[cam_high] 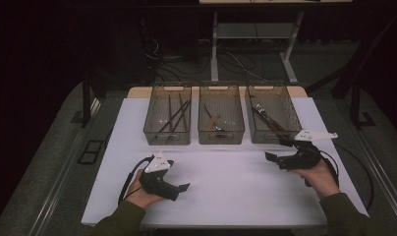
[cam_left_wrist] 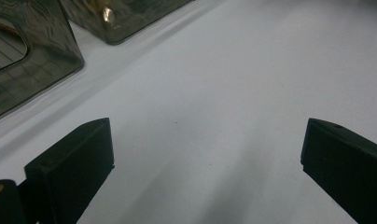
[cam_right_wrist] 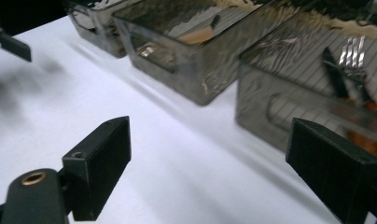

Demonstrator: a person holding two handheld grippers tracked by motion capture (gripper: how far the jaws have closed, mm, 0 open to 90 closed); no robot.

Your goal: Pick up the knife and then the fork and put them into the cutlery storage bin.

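Note:
Three smoky see-through bins stand in a row at the back of the white table (cam_high: 226, 187). Dark thin sticks lie in the left bin (cam_high: 167, 136), a wooden-handled utensil in the middle bin (cam_high: 221, 136), and cutlery in the right bin (cam_high: 265, 136). My left gripper (cam_high: 182, 188) rests low at the front left, open, over bare tabletop (cam_left_wrist: 207, 128). My right gripper (cam_high: 279, 150) is held just before the right bin, open and with nothing between its jaws (cam_right_wrist: 210, 126). A fork (cam_right_wrist: 354, 51) shows inside the right bin's wall (cam_right_wrist: 270, 107).
A broad stretch of white tabletop lies between the two hands and the bins. Table legs and cables (cam_high: 236, 61) sit on the dark floor beyond the table. Two bin corners (cam_left_wrist: 32, 65) appear at the upper left of the left gripper view.

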